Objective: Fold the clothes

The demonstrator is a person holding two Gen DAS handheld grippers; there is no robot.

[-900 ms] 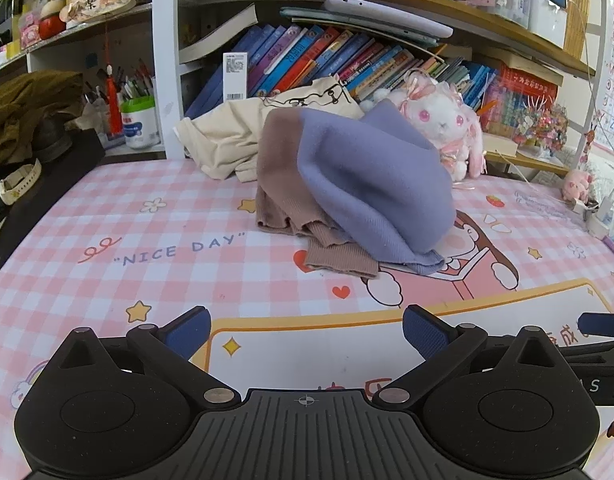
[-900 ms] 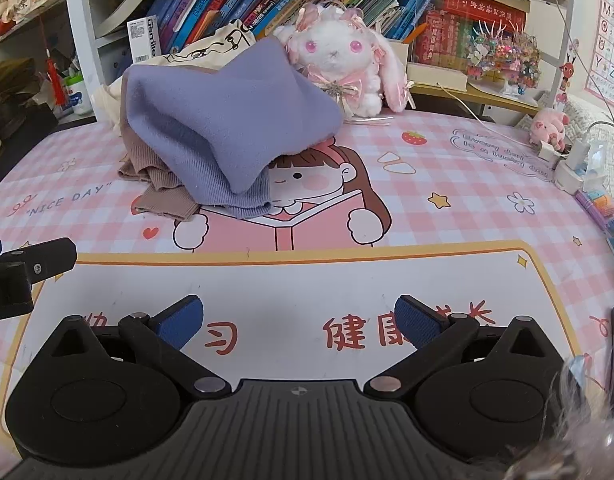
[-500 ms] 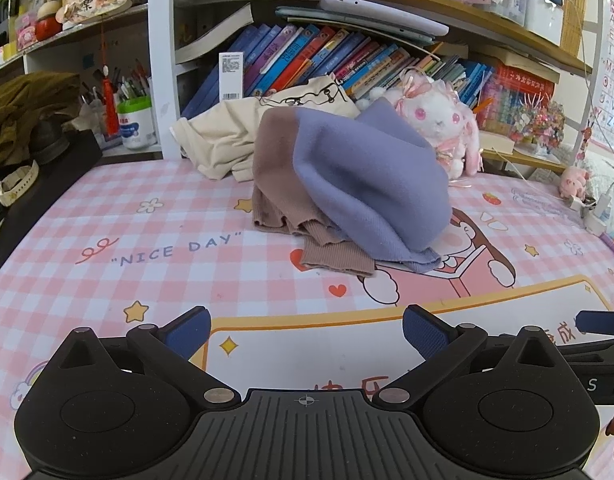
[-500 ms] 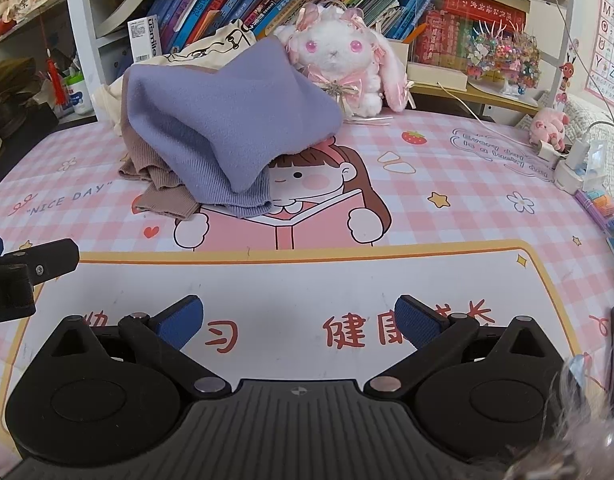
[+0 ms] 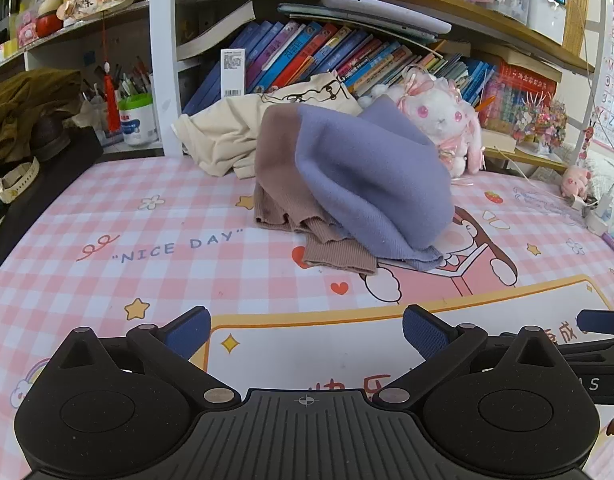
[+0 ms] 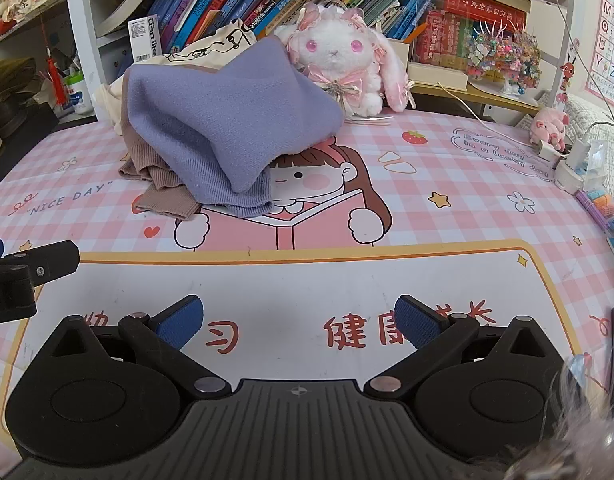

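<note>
A crumpled purple-and-brown knit garment lies in a heap on the pink checked mat, ahead of both grippers; it also shows in the right wrist view. A cream garment lies behind it against the bookshelf. My left gripper is open and empty, low over the mat's white panel, well short of the heap. My right gripper is open and empty too, beside the left one, whose tip shows at the left edge.
A white plush rabbit sits behind the heap at the right. A bookshelf runs along the back. Dark clothes and a watch lie at the far left. A charger and small items sit at the right edge.
The left wrist view has shifted slightly, with the heap a little further left and higher in frame. The right gripper has not moved. Both stay open.
</note>
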